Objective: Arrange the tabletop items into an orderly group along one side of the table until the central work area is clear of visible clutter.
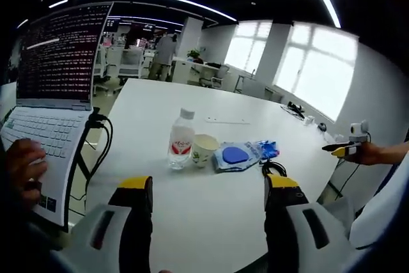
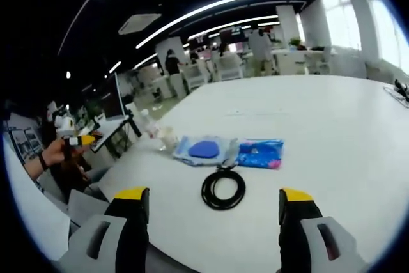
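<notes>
A clear water bottle (image 1: 181, 142) with a red label stands mid-table, touching a paper cup (image 1: 204, 149). To their right lie a white packet with a blue oval (image 1: 235, 156), a blue wrapper (image 1: 268, 149) and a coiled black cable (image 1: 273, 169). My left gripper (image 1: 209, 187) hovers open over the near table edge, short of them. In the right gripper view, my right gripper (image 2: 214, 196) is open, with the cable coil (image 2: 204, 190) just ahead between its jaws. Beyond lie the packet (image 2: 203, 150), wrapper (image 2: 260, 153), cup (image 2: 167, 137) and bottle (image 2: 150, 126).
An open laptop (image 1: 54, 94) on a stand sits at the table's left edge, with a person's hand (image 1: 22, 171) on its keys. A flat white strip (image 1: 227, 120) lies farther back on the white table (image 1: 192, 94). Small black items (image 1: 294, 110) sit at the far right edge.
</notes>
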`<action>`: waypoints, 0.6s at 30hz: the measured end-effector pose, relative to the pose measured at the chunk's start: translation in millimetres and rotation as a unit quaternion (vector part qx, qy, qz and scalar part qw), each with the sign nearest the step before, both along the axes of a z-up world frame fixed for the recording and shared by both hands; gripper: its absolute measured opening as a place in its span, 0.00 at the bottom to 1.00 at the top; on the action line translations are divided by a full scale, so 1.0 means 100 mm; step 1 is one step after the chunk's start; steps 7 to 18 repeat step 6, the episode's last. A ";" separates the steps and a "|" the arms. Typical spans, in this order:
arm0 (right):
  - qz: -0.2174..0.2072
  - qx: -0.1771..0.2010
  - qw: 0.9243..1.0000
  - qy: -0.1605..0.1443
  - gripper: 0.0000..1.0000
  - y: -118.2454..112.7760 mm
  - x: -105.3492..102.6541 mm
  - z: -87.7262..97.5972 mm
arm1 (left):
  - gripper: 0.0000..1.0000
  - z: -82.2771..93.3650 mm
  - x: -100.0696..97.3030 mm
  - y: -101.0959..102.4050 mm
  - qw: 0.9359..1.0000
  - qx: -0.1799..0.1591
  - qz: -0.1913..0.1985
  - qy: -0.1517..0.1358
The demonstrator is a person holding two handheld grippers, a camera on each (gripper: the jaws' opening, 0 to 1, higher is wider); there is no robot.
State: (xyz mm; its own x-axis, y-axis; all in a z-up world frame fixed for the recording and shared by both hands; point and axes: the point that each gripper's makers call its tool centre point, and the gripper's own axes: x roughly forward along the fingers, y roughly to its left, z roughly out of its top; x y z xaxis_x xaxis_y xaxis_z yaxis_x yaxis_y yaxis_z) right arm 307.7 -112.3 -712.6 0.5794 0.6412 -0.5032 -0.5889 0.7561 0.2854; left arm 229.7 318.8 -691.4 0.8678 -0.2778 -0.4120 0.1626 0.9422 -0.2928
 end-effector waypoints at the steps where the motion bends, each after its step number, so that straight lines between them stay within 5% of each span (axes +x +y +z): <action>1: -0.001 0.000 1.000 0.000 0.85 -0.01 0.00 0.00 | 0.71 0.00 0.00 0.00 1.000 0.001 -0.001 0.000; 18: 0.000 -0.003 1.000 0.002 0.85 -0.03 0.00 -0.02 | 0.72 0.02 -0.01 -0.03 1.000 0.004 -0.002 -0.001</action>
